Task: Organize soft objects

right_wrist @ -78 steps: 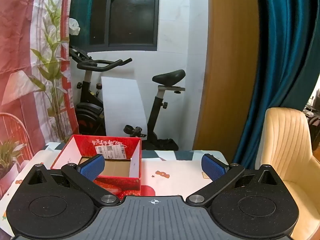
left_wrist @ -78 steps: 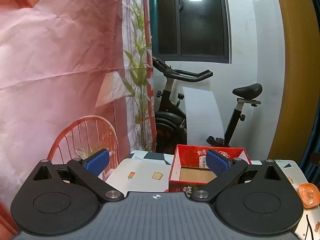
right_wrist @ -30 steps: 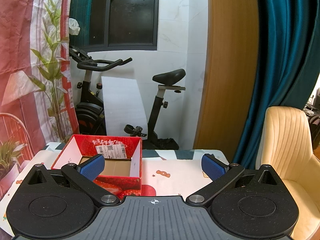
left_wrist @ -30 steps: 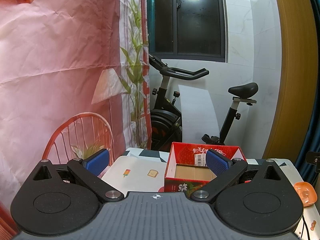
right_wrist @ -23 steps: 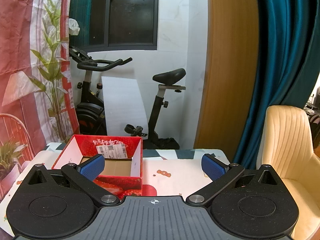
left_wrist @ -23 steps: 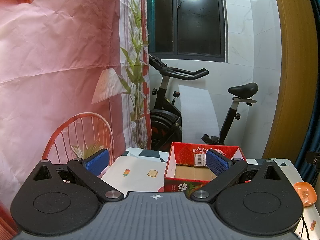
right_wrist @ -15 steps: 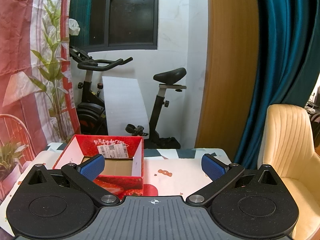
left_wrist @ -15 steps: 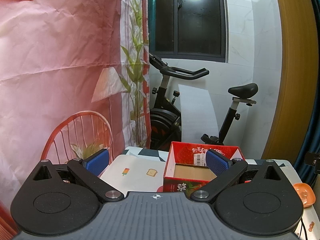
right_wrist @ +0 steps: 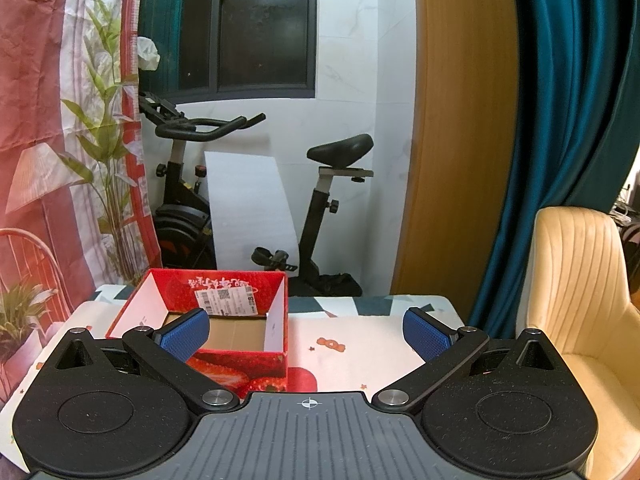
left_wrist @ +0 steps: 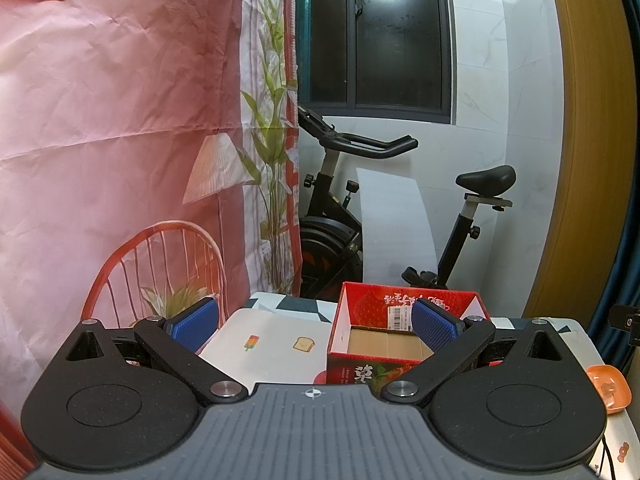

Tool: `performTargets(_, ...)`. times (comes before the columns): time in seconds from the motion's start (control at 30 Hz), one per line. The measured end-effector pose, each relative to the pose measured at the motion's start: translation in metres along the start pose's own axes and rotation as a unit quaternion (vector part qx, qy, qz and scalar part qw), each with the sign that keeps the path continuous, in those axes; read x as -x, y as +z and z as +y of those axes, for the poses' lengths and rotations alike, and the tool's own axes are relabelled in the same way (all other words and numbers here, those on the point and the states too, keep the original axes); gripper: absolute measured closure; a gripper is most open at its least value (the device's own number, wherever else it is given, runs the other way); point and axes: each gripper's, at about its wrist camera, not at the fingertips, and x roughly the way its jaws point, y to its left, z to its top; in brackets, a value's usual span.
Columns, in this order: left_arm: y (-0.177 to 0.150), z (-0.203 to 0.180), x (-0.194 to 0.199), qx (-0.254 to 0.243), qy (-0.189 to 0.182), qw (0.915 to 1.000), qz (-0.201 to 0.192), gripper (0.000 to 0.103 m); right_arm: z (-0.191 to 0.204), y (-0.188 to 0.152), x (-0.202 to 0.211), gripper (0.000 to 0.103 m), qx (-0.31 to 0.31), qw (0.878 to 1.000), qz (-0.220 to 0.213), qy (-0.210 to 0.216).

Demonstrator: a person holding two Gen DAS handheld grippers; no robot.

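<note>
2 open grippers face red box (right_wrist: 276, 320)

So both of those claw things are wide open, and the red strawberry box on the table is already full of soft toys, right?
Not quite. Both the left gripper and right gripper are open, but the red strawberry box is empty: the right wrist view shows its bare cardboard floor, and so does the left.

The red cardboard box (right_wrist: 224, 312) stands open-topped on the worktop (right_wrist: 360, 344); bare cloth lies to its right. An orange dish (left_wrist: 608, 388) sits at the right edge.
</note>
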Motion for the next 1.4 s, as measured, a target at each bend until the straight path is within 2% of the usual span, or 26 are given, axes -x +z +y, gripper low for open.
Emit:
performTargets(0.63, 0.001, 0.005, -0.003, 0.011, -0.007, 0.9999, 0.000, 0.000, 0.009, 0.000, 0.003, 0.000, 0.004, 1.000, -0.011, 0.016)
performTargets(0.9, -0.007, 0.005, -0.016, 0.005, -0.006, 0.9999, 0.007, 0.000, -0.001, -0.006, -0.010, 0.000, -0.018, 0.998, -0.025, 0.061)
performTargets(1.03, -0.017, 0.004, -0.037, -0.003, 0.004, 0.9997, 0.025, 0.000, -0.004, -0.018, -0.032, 0.000, -0.033, 0.997, -0.028, 0.071)
performTargets(1.13, -0.029, 0.006, -0.058, -0.002, 0.011, 0.9988, 0.047, 0.000, -0.005, -0.035, -0.050, 0.000, -0.042, 0.994, -0.041, 0.097)
performTargets(1.23, -0.048, 0.010, -0.075, 0.009, 0.017, 0.9988, 0.046, 0.000, -0.002, -0.055, -0.071, 0.000, -0.043, 0.993, -0.051, 0.093)
performTargets(1.3, -0.060, 0.012, -0.087, 0.009, 0.025, 0.9984, 0.050, 0.000, 0.004, -0.067, -0.090, 0.000, -0.025, 0.995, -0.033, 0.085)
performTargets(1.4, -0.074, 0.012, -0.111, 0.008, 0.025, 0.9958, 0.088, 0.000, 0.010, -0.086, -0.115, 0.000, -0.013, 0.996, 0.001, 0.089)
